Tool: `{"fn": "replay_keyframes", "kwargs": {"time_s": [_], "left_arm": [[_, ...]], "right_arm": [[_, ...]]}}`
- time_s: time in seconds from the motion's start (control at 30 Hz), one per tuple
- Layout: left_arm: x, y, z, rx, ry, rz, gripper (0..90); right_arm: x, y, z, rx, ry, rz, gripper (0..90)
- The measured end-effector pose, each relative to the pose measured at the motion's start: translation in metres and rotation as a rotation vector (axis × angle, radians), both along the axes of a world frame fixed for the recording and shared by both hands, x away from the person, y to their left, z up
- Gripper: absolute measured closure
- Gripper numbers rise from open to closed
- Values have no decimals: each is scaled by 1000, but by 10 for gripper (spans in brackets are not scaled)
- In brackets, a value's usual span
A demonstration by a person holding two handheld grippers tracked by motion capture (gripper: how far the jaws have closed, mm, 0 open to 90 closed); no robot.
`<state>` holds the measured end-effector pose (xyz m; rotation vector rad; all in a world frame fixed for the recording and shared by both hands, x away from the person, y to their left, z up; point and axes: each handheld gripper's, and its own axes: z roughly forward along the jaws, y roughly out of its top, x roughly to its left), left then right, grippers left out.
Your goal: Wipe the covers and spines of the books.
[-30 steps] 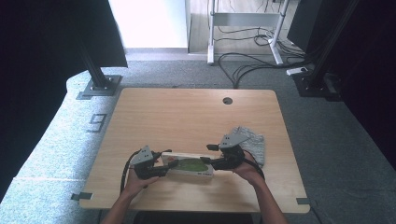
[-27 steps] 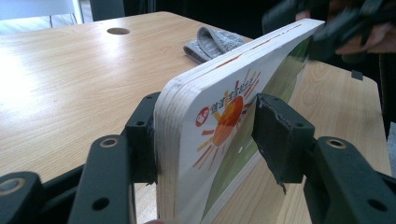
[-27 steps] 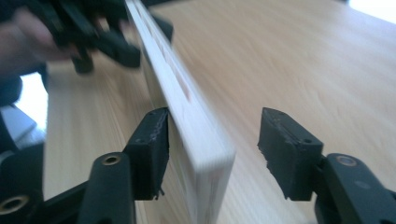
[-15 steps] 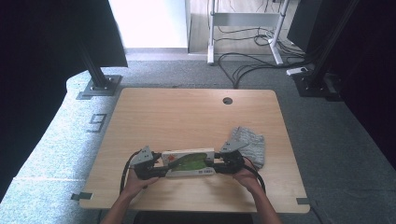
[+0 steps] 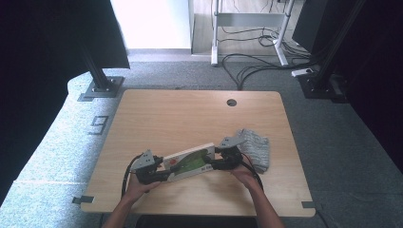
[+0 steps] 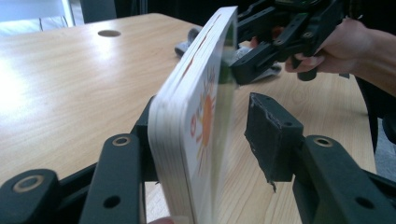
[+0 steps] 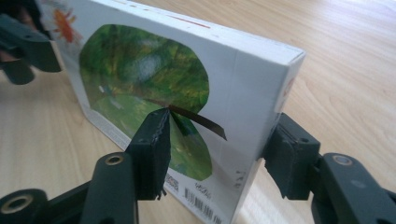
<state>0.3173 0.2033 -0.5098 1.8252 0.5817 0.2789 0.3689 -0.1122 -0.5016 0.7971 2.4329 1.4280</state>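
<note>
A board book (image 5: 190, 160) with a green picture and an orange sun on its white cover stands tilted on its long edge near the table's front. My left gripper (image 5: 166, 173) is at its left end. In the left gripper view the book (image 6: 201, 107) sits between the jaws of my left gripper (image 6: 205, 109), against the left one, and a gap shows before the right one. My right gripper (image 5: 215, 163) holds the other end. In the right gripper view, that gripper (image 7: 219, 121) has its jaws pressed to the cover and back of the book (image 7: 149, 70).
A crumpled grey cloth (image 5: 255, 145) lies just right of my right gripper. The wooden table (image 5: 190, 114) has a round cable hole (image 5: 231, 102) near its far edge. Cables and desk legs are on the floor beyond.
The book has been lifted from lying flat to standing tilted on its edge. Its right end swung away from the person, and both grippers moved with it.
</note>
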Motion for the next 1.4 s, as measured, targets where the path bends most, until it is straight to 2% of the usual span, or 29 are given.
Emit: {"fn": "replay_keyframes", "kwargs": {"time_s": [0.17,0.4,0.5,0.67,0.8,0.9,0.97,1.07,1.17,1.4], "left_arm": [[0,3,1,-6,11,4,597],[-5,-3,0,56,-17,12,583],[-5,-4,0,67,-9,22,604],[-6,-7,-1,70,-6,21,702],[-8,-8,0,68,-10,22,739],[-8,-8,0,63,-1,27,745],[-8,-7,0,59,5,31,749],[-9,-8,-1,56,8,37,754],[-9,-8,-1,53,9,43,758],[-7,-4,-1,34,28,66,775]], "right_arm": [[7,9,2,-21,-17,-35,408],[13,16,-1,-5,-28,-82,392],[13,17,-2,4,-32,-92,396],[9,13,-2,27,-42,-123,400],[7,2,0,40,-47,-163,378],[5,-13,2,48,-61,-242,380],[4,-22,2,8,-82,-306,374],[7,-39,0,-31,-79,-424,362],[14,-59,-6,-56,-39,-530,334],[27,-89,-26,-183,21,-729,217]]}}
